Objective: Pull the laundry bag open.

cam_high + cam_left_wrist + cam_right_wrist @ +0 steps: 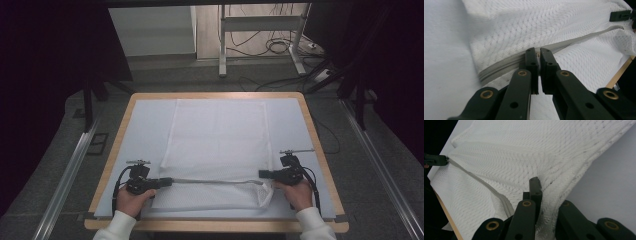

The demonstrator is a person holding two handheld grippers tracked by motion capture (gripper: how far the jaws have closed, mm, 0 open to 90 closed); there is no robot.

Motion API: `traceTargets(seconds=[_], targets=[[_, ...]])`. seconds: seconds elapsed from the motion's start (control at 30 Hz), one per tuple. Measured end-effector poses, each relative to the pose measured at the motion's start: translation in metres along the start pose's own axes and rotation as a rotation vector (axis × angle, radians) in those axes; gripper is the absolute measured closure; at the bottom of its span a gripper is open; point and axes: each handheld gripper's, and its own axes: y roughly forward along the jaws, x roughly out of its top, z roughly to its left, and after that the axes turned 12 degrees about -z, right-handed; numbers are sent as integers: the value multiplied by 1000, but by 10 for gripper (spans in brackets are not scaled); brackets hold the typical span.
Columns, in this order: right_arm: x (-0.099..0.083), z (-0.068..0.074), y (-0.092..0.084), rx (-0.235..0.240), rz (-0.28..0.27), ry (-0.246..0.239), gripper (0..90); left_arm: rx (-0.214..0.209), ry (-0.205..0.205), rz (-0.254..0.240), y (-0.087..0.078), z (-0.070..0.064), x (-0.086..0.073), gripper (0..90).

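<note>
In the high view, a white mesh bag (217, 145) lies flat in the middle of the table (306, 107), on a pale sheet. Its far edge is near the far edge of the table and its near edge lies close to the near edge. A grey zipper (215, 181) runs across the bag from left to right, near its near edge. The left gripper (167, 182) is at the left end of the zipper and the right gripper (261, 174) is at the near right corner of the bag. Each hand rests close to the near edge of the table.

In the left gripper view, the left gripper (539, 53) has its jaws pressed together on a small metal piece of the zipper (506, 67), at the side of the bag (536, 25).

In the right gripper view, the right gripper (541, 186) is clenched on a fold of the bag (524, 152); the mesh bunches up between the jaws. The zipper (481, 183) runs away to the left gripper (435, 160) at the far side.
</note>
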Motion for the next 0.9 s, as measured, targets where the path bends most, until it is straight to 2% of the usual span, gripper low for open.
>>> traceTargets(seconds=[0.33, 0.7, 0.9], targets=[[0, -2, -1, -2, -1, -1, 888, 21, -7, -18, -10, 6, -2, 868], [0, -2, 0, 2, -1, -7, 889, 37, -31, -32, -22, 20, -5, 868], [0, -4, -1, -5, -1, -5, 889, 77, -30, -38, -28, 27, -7, 868]])
